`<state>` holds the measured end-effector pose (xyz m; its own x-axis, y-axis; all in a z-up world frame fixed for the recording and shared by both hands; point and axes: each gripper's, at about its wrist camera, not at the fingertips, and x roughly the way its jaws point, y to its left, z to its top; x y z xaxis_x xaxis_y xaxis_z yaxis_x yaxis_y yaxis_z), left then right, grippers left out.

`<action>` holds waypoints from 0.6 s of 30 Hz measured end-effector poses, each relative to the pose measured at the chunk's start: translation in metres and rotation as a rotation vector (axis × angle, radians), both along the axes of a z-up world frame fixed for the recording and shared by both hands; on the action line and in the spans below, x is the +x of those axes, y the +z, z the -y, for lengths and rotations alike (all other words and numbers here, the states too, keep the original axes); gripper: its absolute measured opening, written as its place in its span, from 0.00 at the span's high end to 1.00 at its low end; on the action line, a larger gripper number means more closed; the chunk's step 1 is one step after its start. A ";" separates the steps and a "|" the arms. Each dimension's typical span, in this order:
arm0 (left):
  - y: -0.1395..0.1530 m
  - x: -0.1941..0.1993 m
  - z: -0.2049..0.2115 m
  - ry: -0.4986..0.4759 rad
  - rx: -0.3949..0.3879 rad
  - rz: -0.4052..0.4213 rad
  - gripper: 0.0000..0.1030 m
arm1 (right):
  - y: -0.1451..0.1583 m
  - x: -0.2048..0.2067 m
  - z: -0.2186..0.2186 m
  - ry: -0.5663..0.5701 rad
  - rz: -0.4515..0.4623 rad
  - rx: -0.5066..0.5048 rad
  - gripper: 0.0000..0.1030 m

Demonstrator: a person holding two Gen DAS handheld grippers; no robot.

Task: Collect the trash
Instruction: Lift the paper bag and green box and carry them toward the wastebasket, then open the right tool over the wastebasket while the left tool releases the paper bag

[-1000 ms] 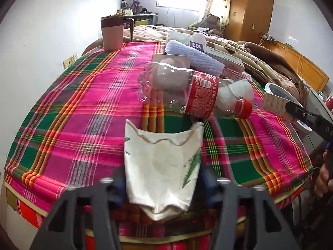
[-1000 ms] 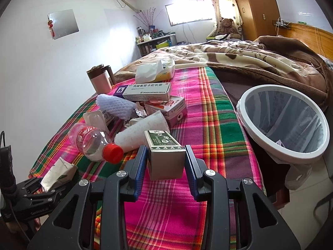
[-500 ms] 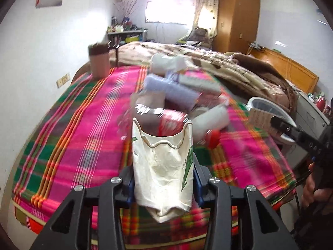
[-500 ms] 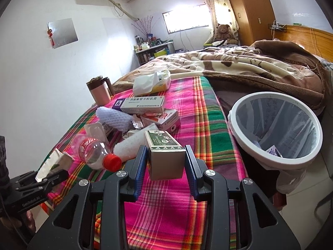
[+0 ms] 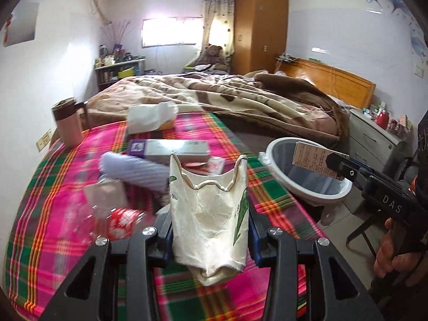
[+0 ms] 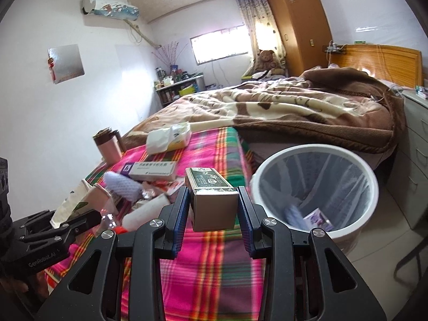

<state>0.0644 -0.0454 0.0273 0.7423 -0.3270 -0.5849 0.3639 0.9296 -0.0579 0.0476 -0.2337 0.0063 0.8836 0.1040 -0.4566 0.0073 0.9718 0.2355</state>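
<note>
- Left wrist view: the crushed paper cup (image 5: 211, 230) is clamped in the left claw (image 5: 210, 234), whose jaws were closing a second ago, and is now raised off the plaid desk (image 5: 53, 214); the white bin (image 5: 307, 195) has come into sight.
- Right wrist view: the green box (image 6: 214, 200) is gripped unchanged by the right claw (image 6: 214, 214), now carried nearer the bin (image 6: 315, 192).

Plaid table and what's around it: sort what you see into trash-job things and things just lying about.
For the job:
- crushed paper cup in the left tool
- small green-topped box in the right tool
- white bin with liner
- plastic bottle
- long medicine box
- white foam sleeve

Lying about:
- pink mug
- tissue pack
- blanket
- teddy bear
</note>
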 end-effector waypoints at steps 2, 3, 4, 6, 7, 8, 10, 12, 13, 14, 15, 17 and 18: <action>0.002 0.004 0.013 -0.032 -0.009 0.002 0.57 | 0.001 0.000 0.010 -0.034 0.002 -0.007 0.65; 0.002 0.006 0.020 -0.047 -0.014 0.003 0.57 | 0.002 0.000 0.015 -0.047 0.001 -0.007 0.65; 0.003 0.009 0.027 -0.062 -0.018 0.002 0.57 | 0.002 0.001 0.020 -0.061 -0.003 -0.005 0.65; 0.003 0.015 0.041 -0.092 -0.023 -0.001 0.57 | 0.001 0.002 0.030 -0.091 -0.007 -0.005 0.65; 0.003 0.019 0.047 -0.106 -0.032 -0.008 0.57 | 0.001 0.002 0.034 -0.108 -0.009 -0.009 0.65; 0.003 0.021 0.054 -0.121 -0.039 -0.010 0.57 | 0.000 0.003 0.039 -0.122 -0.015 -0.012 0.65; 0.003 0.026 0.067 -0.142 -0.045 -0.013 0.57 | -0.002 0.005 0.047 -0.151 -0.025 -0.017 0.65; 0.002 0.032 0.079 -0.163 -0.048 -0.022 0.57 | -0.004 0.006 0.054 -0.170 -0.033 -0.021 0.65; 0.002 0.034 0.084 -0.170 -0.051 -0.029 0.57 | -0.005 0.007 0.058 -0.181 -0.039 -0.022 0.65; 0.002 0.036 0.091 -0.179 -0.052 -0.028 0.57 | -0.006 0.008 0.061 -0.188 -0.044 -0.023 0.65; 0.002 0.036 0.096 -0.188 -0.048 -0.021 0.56 | -0.006 0.008 0.064 -0.196 -0.047 -0.027 0.65; 0.001 0.038 0.105 -0.202 -0.043 -0.023 0.56 | -0.007 0.011 0.070 -0.212 -0.054 -0.033 0.65; 0.000 0.039 0.111 -0.212 -0.044 -0.029 0.56 | -0.007 0.012 0.073 -0.217 -0.058 -0.034 0.65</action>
